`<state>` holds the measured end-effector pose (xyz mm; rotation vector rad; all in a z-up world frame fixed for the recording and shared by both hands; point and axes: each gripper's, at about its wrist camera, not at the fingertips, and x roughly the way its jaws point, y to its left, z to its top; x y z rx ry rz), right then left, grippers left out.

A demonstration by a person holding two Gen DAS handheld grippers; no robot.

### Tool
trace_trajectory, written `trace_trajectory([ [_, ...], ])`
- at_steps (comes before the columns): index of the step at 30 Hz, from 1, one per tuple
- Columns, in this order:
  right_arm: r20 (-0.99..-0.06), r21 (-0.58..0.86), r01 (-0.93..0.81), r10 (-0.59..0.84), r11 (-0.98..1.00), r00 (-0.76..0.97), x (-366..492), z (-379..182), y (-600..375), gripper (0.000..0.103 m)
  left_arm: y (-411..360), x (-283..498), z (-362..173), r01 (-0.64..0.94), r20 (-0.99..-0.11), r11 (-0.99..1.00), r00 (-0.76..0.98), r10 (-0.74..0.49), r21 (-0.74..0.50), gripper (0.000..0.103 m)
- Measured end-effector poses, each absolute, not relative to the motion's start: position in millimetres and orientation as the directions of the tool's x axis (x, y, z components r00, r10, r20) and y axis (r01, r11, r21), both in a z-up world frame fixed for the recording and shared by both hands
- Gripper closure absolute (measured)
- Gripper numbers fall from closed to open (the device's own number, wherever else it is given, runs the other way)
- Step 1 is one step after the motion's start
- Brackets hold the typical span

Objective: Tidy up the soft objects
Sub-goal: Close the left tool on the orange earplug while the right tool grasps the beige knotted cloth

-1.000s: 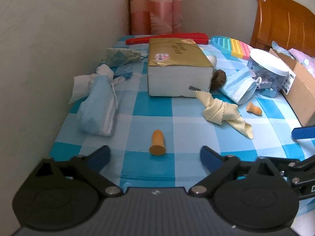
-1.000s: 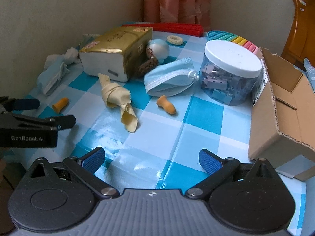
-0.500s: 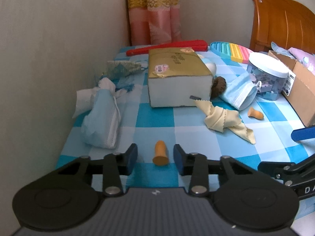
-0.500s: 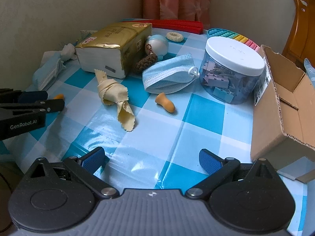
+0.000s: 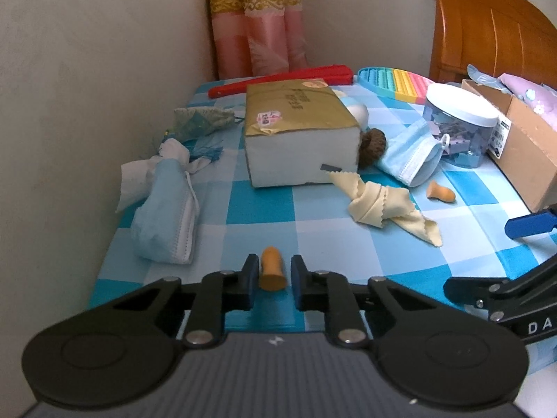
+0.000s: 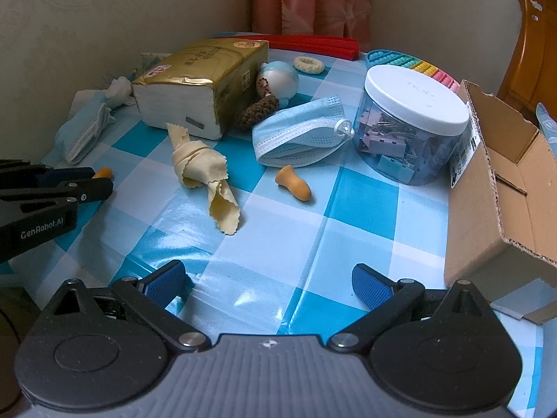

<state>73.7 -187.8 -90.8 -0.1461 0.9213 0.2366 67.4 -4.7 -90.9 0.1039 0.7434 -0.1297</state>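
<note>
An orange foam earplug (image 5: 272,273) lies on the blue checked tablecloth (image 5: 257,209) near its front edge. My left gripper (image 5: 274,265) has its jaws closed in on the earplug, one blue pad on each side of it. In the right wrist view the left gripper (image 6: 99,180) shows at the left with the earplug's tip (image 6: 103,173) poking out. A second orange earplug (image 6: 293,184), a knotted yellow cloth (image 6: 205,170) and a blue face mask (image 6: 299,136) lie mid-table. My right gripper (image 6: 268,271) hovers open over bare cloth, holding nothing.
A gold tissue pack (image 5: 296,132) stands behind the cloth, a brown crochet piece (image 6: 257,111) beside it. A folded mask and tissue (image 5: 167,216) lie by the left wall. A clip jar (image 6: 410,122) and an open cardboard box (image 6: 494,181) stand at the right.
My left gripper's jaws swung from wide open to closed around the orange earplug. The earplug and both hands kept their place. The right gripper stayed open.
</note>
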Motion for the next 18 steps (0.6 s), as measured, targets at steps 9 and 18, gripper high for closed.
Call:
trace_trajectory([
  [9, -0.758, -0.038, -0.293, 0.164, 0.955, 0.631, 78, -76, -180, 0.000, -3, 66, -89, 0.162, -0.675, 0.985, 0.733, -0.085, 0.052, 0.090],
  [18, -0.712, -0.106, -0.444, 0.244, 0.890, 0.658, 99, -72, -152, 0.024, 2, 67, -90, 0.138, -0.681, 0.990, 0.729, -0.073, 0.042, 0.090],
])
